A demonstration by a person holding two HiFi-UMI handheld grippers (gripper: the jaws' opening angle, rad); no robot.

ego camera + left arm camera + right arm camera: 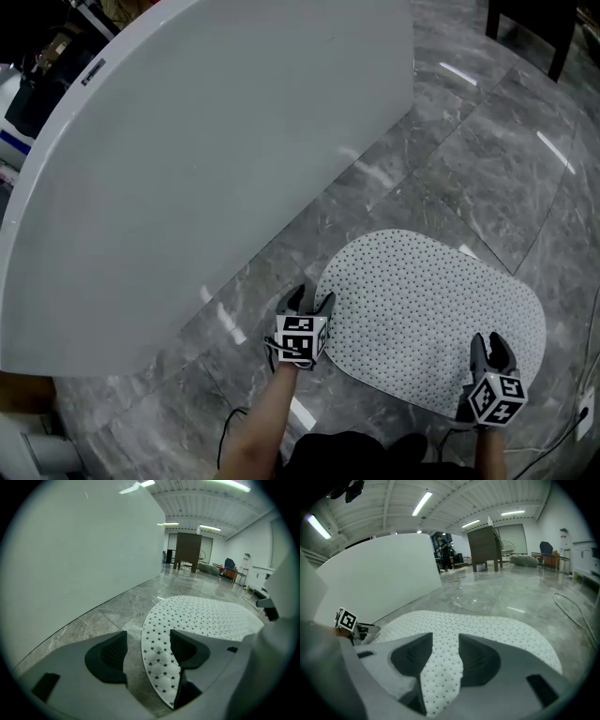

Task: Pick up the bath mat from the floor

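Note:
A white oval bath mat (431, 309) with small dark dots lies on the grey marble floor. My left gripper (310, 300) is at the mat's left edge. In the left gripper view its jaws (149, 651) stand wide open, and the mat's rim (161, 667) runs between them close to the right pad without being pinched. My right gripper (490, 347) is at the mat's near right edge. In the right gripper view it (445, 656) is shut on a raised fold of the mat (440, 677).
A large white curved panel (187, 169) stands just left of the mat and the left gripper. Dark furniture (530, 23) is far back on the right. A cable (576, 616) lies on the floor to the right. Grey tiles surround the mat.

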